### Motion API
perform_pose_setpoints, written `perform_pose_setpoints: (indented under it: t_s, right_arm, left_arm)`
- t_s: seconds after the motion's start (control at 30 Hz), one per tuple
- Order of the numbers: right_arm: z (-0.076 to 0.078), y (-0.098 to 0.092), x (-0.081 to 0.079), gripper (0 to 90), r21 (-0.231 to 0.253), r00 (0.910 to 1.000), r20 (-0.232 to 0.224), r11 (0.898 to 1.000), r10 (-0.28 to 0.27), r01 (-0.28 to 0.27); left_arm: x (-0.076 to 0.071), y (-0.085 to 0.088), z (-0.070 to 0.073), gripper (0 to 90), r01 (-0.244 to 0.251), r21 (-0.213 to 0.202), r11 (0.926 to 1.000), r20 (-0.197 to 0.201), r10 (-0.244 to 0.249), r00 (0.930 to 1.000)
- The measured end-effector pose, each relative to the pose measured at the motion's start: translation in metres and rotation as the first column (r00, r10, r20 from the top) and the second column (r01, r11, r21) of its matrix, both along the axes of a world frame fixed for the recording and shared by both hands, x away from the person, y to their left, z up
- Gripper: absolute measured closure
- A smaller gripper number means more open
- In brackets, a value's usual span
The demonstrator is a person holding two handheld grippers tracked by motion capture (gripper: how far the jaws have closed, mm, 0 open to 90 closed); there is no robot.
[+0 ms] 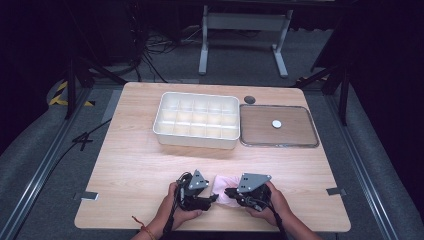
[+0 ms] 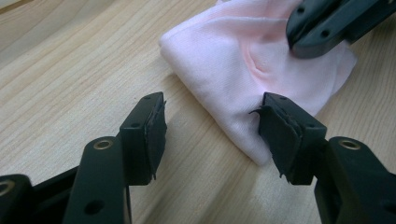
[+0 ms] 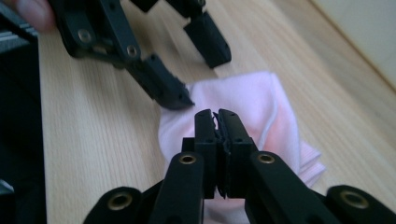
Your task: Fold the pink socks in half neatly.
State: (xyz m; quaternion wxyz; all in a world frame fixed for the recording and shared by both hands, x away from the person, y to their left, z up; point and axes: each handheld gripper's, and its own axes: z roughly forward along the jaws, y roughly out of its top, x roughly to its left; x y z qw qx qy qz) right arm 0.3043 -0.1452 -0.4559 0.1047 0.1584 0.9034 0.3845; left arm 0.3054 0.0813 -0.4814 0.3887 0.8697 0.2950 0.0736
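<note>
While we look down from the high view, we note these points.

Cloth: we see a folded pink cloth (image 1: pixel 224 190) lying flat on the wooden table (image 1: pixel 130 165), near its front edge, between the two grippers.

Left gripper: we find the left gripper (image 2: pixel 212 133) with its jaws spread wide. In the left gripper view one pad (image 2: pixel 156 133) sits over bare wood and the other rests at the folded edge of the cloth, which lies partly between them; nothing is clamped.

Right gripper: we see the right gripper (image 3: pixel 217 122) with its jaws pressed together, low over the middle of the cloth. We cannot tell whether fabric is pinched between them. In the left gripper view its tip lies on top of the cloth, where the fabric puckers.

Hands: we see the left hand (image 1: pixel 176 207) and the right hand (image 1: pixel 274 200) each wrapped around a gripper at the table's near edge.

Farther back: we see a white divided tray (image 1: pixel 196 120) mid-table, and just beside it on the right a flat lid (image 1: pixel 278 126) carrying a small white disc (image 1: pixel 276 123). Both sit well apart from the cloth.
</note>
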Motion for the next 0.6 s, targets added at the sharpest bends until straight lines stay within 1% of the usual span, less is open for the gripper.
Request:
perform_pose_setpoints:
  t_s: [0.1, 0.13, 0.17, 0.2, 0.27, 0.3, 0.33, 0.43, 0.5, 0.57, 0.6]
  right_arm:
    - [-0.004, -0.002, 0.003, 89.4, -0.035, 0.9994, -0.035, 0.999, 0.009, -0.01]
    - [-0.004, -0.002, 0.003, 89.4, -0.035, 0.9994, -0.035, 0.999, 0.009, -0.01]
    - [-0.007, -0.003, 0.004, 89.4, -0.057, 0.9991, -0.041, 0.998, 0.011, -0.014]
    - [-0.009, -0.004, 0.005, 89.4, -0.055, 0.9989, -0.046, 0.998, 0.01, -0.012]
    - [-0.01, -0.004, 0.005, 89.4, -0.047, 0.9985, -0.055, 0.999, 0.008, -0.011]
    - [-0.01, -0.004, 0.006, 89.5, -0.048, 0.9984, -0.056, 0.999, 0.008, -0.011]
    - [-0.011, -0.003, 0.006, 89.5, -0.045, 0.9982, -0.059, 0.999, 0.008, -0.011]
    - [-0.013, -0.004, 0.008, 89.6, -0.022, 0.9971, -0.076, 1.0, 0.002, -0.004]
    - [-0.014, -0.003, 0.01, 89.6, -0.002, 0.9956, -0.093, 1.0, -0.007, 0.006]
    - [-0.015, -0.002, 0.011, 89.6, 0.006, 0.9955, -0.094, 1.0, -0.011, 0.012]
    - [-0.015, -0.001, 0.011, 89.6, 0.004, 0.9957, -0.092, 1.0, -0.012, 0.012]
  left_arm:
    - [0.0, 0.001, 0.0, 41.6, 0.004, 0.007, 1.0, 0.008, -0.004, 1.0]
    - [0.0, 0.001, 0.0, 41.7, 0.004, 0.007, 1.0, 0.008, -0.004, 1.0]
    - [0.0, 0.001, 0.0, 41.7, 0.004, 0.008, 1.0, 0.006, -0.004, 1.0]
    - [0.0, 0.001, 0.001, 41.7, 0.003, 0.011, 0.9999, 0.004, -0.003, 1.0]
    - [0.001, 0.001, 0.0, 41.7, 0.001, -0.005, 1.0, -0.001, -0.001, 1.0]
    - [0.001, 0.002, 0.0, 41.6, 0.002, -0.003, 1.0, 0.002, -0.002, 1.0]
    - [0.002, 0.002, 0.0, 41.1, 0.004, -0.013, 0.9999, -0.007, -0.004, 1.0]
    - [0.003, 0.002, 0.0, 38.7, -0.007, -0.016, 0.9999, -0.016, 0.007, 0.9999]
    - [0.004, 0.001, 0.0, 38.5, -0.014, -0.026, 0.9996, -0.03, 0.013, 0.9995]
    - [0.004, 0.0, 0.0, 39.1, -0.025, -0.035, 0.9991, -0.037, 0.024, 0.999]
    - [0.005, 0.0, 0.001, 40.5, -0.013, -0.034, 0.9993, -0.048, 0.011, 0.9988]
